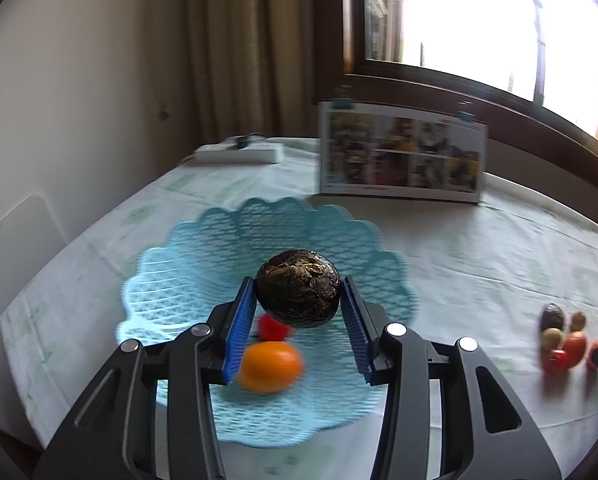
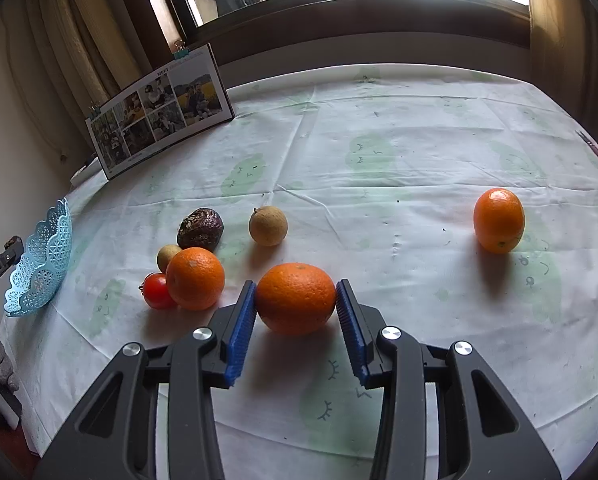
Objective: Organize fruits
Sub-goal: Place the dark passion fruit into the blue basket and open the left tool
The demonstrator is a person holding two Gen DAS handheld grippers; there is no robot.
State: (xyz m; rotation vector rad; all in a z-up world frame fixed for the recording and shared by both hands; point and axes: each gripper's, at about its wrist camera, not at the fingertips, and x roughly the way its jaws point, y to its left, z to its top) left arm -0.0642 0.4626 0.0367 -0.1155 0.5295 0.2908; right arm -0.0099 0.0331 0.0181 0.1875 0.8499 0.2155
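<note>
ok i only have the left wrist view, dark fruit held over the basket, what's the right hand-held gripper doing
Observer: The right hand-held gripper brackets a large orange, pads against both sides.
Operator: lifted yet
Observer: No, it rests on the tablecloth, with its shadow directly beneath.
Operator: any fruit i can't see
Observer: A small orange sits alone far to that gripper's right, apart from the cluster.

The basket [image 1: 203,248] is light blue with a lacy cutout pattern, and the tablecloth [image 2: 379,160] is white with pale green blobs. 3 oranges [image 2: 295,298] are bright orange, the tomato [image 2: 157,291] red, the passion fruit [image 1: 298,288] dark purple-brown and wrinkly.
</note>
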